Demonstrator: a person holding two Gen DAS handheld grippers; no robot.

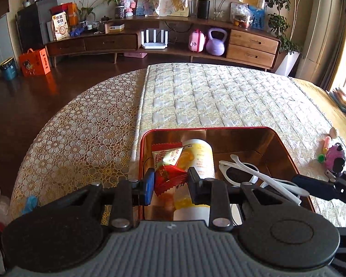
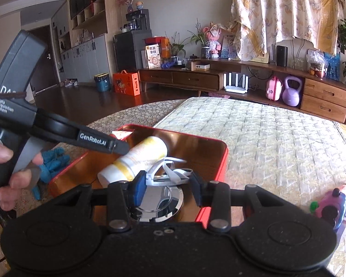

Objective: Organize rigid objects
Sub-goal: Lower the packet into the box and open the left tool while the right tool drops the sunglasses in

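Red foil is pinched between the pads of the left claw (image 1: pixel 170 182): a snack packet (image 1: pixel 167 173) is held just above the red tin tray (image 1: pixel 286 147) on the counter; the right claw (image 2: pixel 167 184) is clamped on white sunglasses (image 2: pixel 170 168) over the same tray, beside a lying bottle (image 2: pixel 138 159); placing is judged under way; next, both items would be lowered and released.

Red tin (image 1: pixel 286 147), white sunglasses (image 1: pixel 240 172), yellow-and-white bottle (image 1: pixel 200 157), red-and-white snack packet (image 1: pixel 168 168)
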